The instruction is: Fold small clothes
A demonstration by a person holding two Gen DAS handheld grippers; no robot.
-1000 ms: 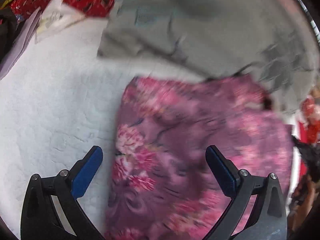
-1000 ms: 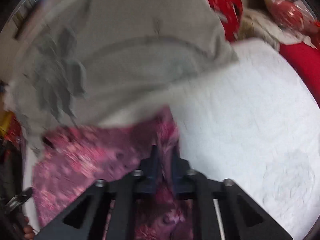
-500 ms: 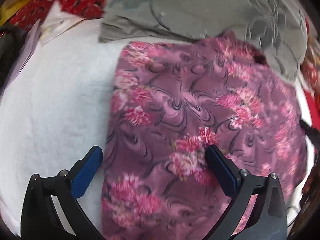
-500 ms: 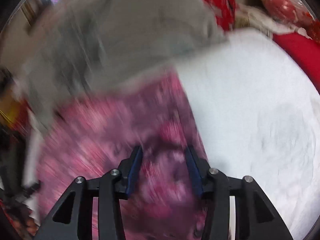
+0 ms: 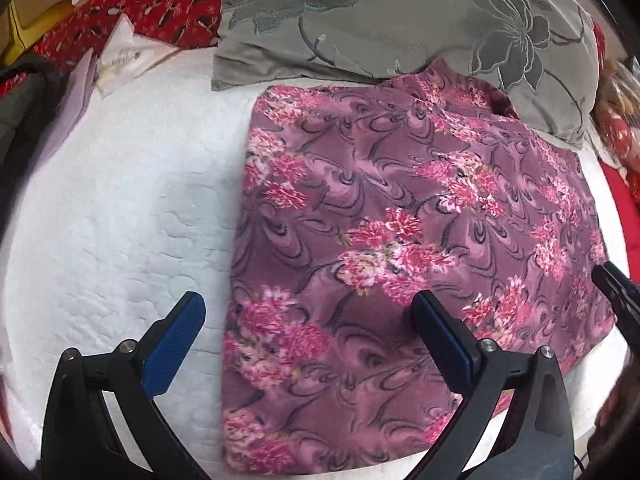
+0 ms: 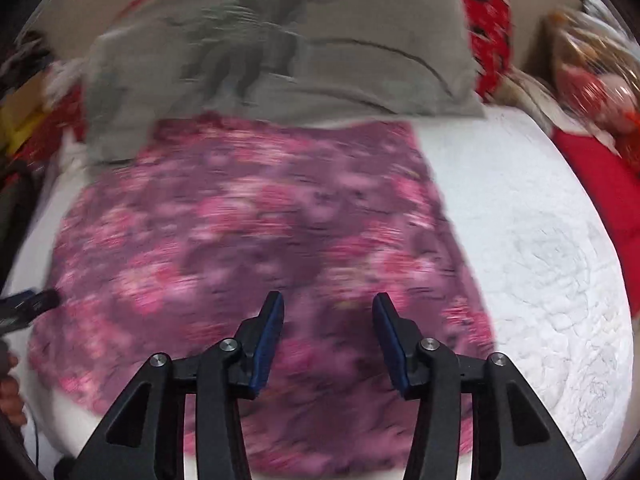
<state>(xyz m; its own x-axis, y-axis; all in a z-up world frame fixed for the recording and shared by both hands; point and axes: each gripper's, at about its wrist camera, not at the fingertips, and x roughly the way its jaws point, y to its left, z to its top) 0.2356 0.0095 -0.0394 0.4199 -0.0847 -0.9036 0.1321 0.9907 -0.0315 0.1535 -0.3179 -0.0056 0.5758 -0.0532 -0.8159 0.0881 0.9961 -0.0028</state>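
Now my left gripper [image 5: 308, 316] and right gripper [image 6: 328, 312] are both released, holding nothing, above the floral garment [image 5: 400, 220] lying flat on the white quilt [image 5: 120, 220].

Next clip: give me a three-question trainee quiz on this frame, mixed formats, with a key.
1. True or false: the left gripper is open.
2. The far edge of the floral cloth touches: A) grey pillow B) a basket C) a chair.
3. Fill in: the right gripper holds ____.

Key: 1 true; 2 A; 3 nothing, its jaws stand apart above the cloth on the white bedcover.
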